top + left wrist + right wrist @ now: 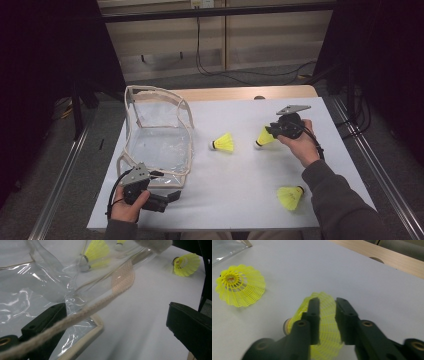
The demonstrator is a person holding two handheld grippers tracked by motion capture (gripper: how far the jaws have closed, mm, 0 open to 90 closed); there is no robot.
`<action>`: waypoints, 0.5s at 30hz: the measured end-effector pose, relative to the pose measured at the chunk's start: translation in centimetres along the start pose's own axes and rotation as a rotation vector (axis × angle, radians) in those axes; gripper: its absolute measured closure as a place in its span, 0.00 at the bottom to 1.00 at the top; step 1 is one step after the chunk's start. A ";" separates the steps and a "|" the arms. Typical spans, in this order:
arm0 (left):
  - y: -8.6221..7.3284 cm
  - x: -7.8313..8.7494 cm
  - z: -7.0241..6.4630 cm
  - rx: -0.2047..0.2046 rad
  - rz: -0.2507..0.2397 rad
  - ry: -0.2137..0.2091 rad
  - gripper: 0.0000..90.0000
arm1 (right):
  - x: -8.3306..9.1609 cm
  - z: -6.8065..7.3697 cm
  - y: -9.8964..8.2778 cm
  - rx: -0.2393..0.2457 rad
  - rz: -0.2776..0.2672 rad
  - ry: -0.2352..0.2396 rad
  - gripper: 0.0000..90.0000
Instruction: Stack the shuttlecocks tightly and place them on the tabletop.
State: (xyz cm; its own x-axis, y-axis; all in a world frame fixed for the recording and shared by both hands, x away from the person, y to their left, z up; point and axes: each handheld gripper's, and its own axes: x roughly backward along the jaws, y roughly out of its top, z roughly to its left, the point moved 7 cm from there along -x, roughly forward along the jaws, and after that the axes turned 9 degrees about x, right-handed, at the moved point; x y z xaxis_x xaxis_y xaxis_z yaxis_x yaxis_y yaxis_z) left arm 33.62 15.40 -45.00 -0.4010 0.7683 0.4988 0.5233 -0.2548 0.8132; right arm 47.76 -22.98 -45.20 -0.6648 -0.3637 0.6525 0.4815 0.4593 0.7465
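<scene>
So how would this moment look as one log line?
right gripper: jaws around yellow mesh shuttlecock | left gripper: open beside clear plastic pouch | two shuttlecocks loose

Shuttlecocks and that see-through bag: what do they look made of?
Shuttlecocks: likely plastic; the yellow skirt is an open moulded mesh, matte, with a pale rounded base, material unclear. Bag: apparently soft clear vinyl, glossy with creases and glare, edged in beige woven fabric tape.

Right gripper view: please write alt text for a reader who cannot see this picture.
The right gripper has its two black jaws around the mesh skirt of a yellow shuttlecock lying on the white table. A second yellow shuttlecock lies apart at the upper left, its open skirt toward the camera.
</scene>
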 end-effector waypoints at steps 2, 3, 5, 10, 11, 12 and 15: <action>0.0 0.0 0.0 -0.001 0.000 0.000 0.04 | 0.0 0.1 0.1 -0.005 -0.005 0.000 0.88; 0.0 0.0 0.0 0.000 0.000 0.000 0.04 | 0.1 0.2 0.1 -0.004 -0.006 0.010 0.93; 0.0 0.0 0.0 0.000 0.000 0.000 0.04 | 0.1 0.4 0.1 0.008 -0.013 0.032 1.00; 0.0 0.0 0.0 0.001 0.000 0.002 0.04 | 0.0 0.7 0.0 0.025 0.002 0.040 1.00; 0.0 0.0 0.0 0.000 -0.001 0.001 0.04 | 0.0 0.7 0.0 0.027 0.004 0.040 1.00; 0.0 0.0 0.0 0.000 -0.001 0.001 0.04 | 0.0 0.7 0.0 0.027 0.004 0.040 1.00; 0.0 0.0 0.0 0.001 -0.001 0.001 0.04 | 0.0 0.7 -0.2 0.026 0.007 0.041 1.00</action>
State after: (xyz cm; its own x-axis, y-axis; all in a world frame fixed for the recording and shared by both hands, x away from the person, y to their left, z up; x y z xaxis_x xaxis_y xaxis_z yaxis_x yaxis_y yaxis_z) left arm 33.62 15.40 -44.99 -0.4023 0.7683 0.4978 0.5234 -0.2532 0.8136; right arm 47.31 -22.52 -45.40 -0.6372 -0.3927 0.6631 0.4712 0.4824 0.7384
